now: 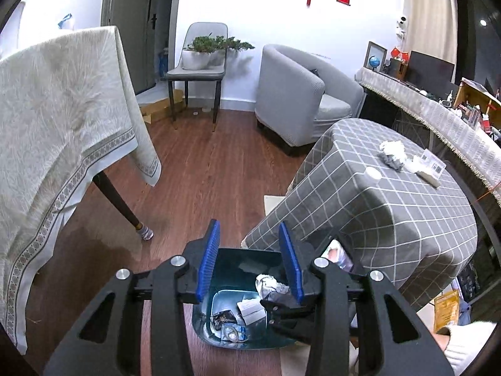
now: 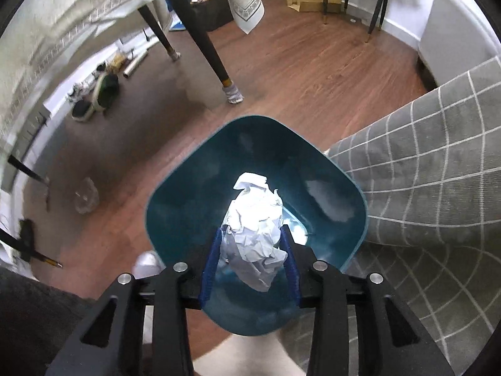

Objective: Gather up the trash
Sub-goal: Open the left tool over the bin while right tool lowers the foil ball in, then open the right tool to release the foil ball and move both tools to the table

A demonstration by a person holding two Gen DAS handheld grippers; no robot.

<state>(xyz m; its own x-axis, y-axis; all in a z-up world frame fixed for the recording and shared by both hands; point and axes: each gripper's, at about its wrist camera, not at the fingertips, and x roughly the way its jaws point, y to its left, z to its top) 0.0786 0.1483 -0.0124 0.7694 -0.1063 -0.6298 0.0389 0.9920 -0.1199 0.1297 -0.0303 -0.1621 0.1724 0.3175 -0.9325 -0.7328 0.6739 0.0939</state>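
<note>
We see a crumpled paper ball (image 2: 255, 228) clamped between the right gripper (image 2: 250, 261) jaws, long axis pointing away, above the teal bin (image 2: 175, 206) holding wrappers (image 1: 230, 322), left gripper (image 1: 250, 263) jaws apart, more crumpled trash (image 1: 393, 153) on the checked table (image 1: 407, 219) far right.

Left gripper (image 1: 249, 258) is seen with blue pads spread apart, nothing held between them, poised above the teal bin (image 1: 203, 319). Crumpled paper (image 1: 268, 284), wrappers and a white slip are seen inside the bin. Right gripper (image 1: 289, 310) is partly seen over the bin. More crumpled trash (image 1: 393, 153) is left on the checked tablecloth (image 1: 391, 219).
</note>
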